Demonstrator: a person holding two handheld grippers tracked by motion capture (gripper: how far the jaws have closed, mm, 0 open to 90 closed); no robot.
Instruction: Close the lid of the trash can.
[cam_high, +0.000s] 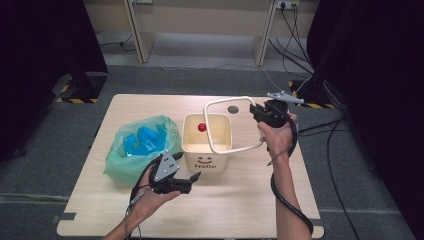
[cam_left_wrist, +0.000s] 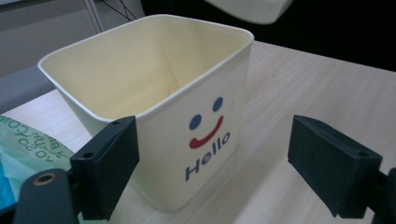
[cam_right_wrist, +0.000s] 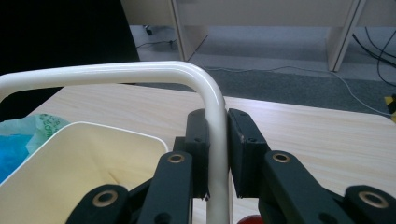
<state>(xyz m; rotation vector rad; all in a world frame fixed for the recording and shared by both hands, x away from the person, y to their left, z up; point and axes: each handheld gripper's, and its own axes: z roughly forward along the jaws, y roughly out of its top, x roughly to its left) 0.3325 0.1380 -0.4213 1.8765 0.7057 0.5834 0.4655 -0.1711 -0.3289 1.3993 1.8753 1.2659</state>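
Note:
A cream square bin (cam_high: 207, 160) with a smiley face and "Hello" on its front stands mid-table. It looms close in the left gripper view (cam_left_wrist: 154, 93). A small red ball (cam_high: 201, 127) shows inside its outline. My right gripper (cam_high: 257, 112) is shut on one side of a white rounded-square ring (cam_high: 227, 99). The ring hangs tilted above the bin's right half. In the right gripper view the pads (cam_right_wrist: 243, 140) clamp the ring's bar (cam_right_wrist: 116, 73). My left gripper (cam_high: 187, 180) stands open just in front of the bin, its jaws wide with nothing gripped (cam_left_wrist: 215, 172).
A green plastic bag (cam_high: 125, 160) holding blue items (cam_high: 145, 140) lies left of the bin. A grey disc (cam_high: 232, 109) sits on the wooden table (cam_high: 240, 200) behind the bin. Cables run over the floor at the right; dark curtains flank both sides.

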